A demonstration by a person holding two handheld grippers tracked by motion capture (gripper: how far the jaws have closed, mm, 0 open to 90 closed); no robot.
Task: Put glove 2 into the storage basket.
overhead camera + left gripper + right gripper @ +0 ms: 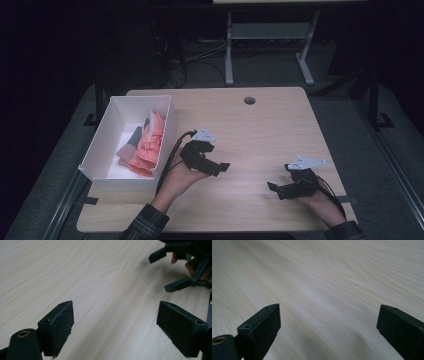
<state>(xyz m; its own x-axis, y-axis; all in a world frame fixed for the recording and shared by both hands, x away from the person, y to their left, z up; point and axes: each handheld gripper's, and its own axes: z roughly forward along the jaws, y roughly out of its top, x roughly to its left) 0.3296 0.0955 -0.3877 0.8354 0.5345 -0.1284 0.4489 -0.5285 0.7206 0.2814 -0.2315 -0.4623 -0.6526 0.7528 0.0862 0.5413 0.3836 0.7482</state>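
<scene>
Your left claw point(224, 166) rests low over the bare worktop point(260, 130) with its jaws spread wide and empty, just right of the white box point(112, 145) at the left edge, where the pink and grey cloths point(147, 145) lie bunched against its right wall. Your right claw point(274, 188) sits at the near right, equally wide and empty, pointing left toward the other. If you reach into the box from here, the left claw's cable may snag the thin wall and tip or drag the light box, or one jaw may pinch several cloths together.
</scene>
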